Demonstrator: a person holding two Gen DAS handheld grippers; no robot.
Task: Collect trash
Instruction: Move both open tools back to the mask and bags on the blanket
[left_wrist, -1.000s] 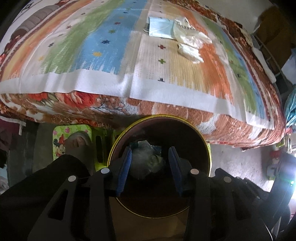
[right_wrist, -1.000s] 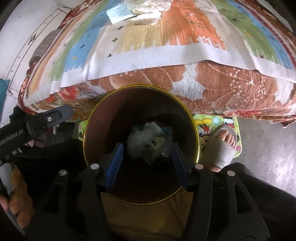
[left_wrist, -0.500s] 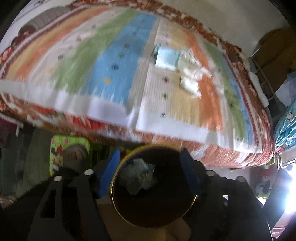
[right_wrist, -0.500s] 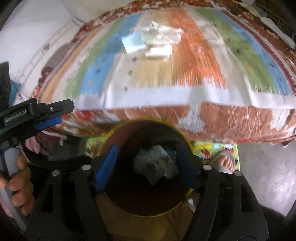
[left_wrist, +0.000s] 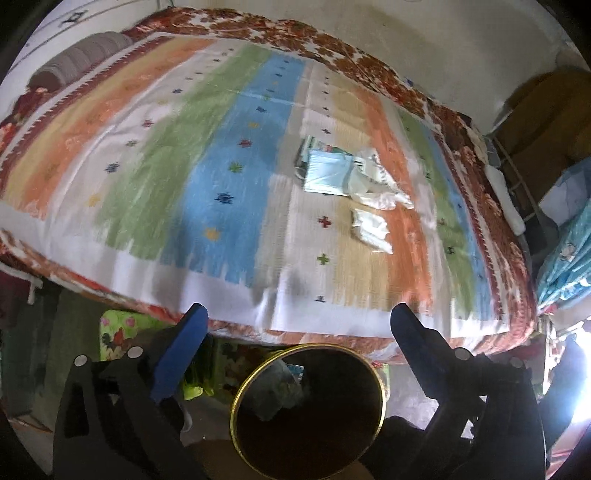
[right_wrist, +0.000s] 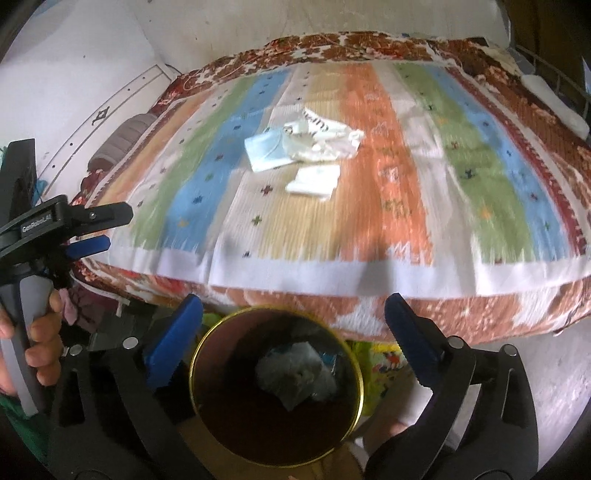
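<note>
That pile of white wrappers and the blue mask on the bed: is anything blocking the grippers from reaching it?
Nothing visible does. The blue mask and white wrappers lie in the open on the striped bedspread. Bare cloth lies between them and the opening, empty left gripper and right gripper. The bin sits below the bed edge.

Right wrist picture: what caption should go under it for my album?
Right gripper, jaws opening and empty, above a gold-rimmed bin holding crumpled trash; more litter waits on the striped bed.

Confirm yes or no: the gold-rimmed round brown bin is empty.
No, crumpled pale trash lies inside the gold-rimmed round brown bin in the right wrist view.
</note>
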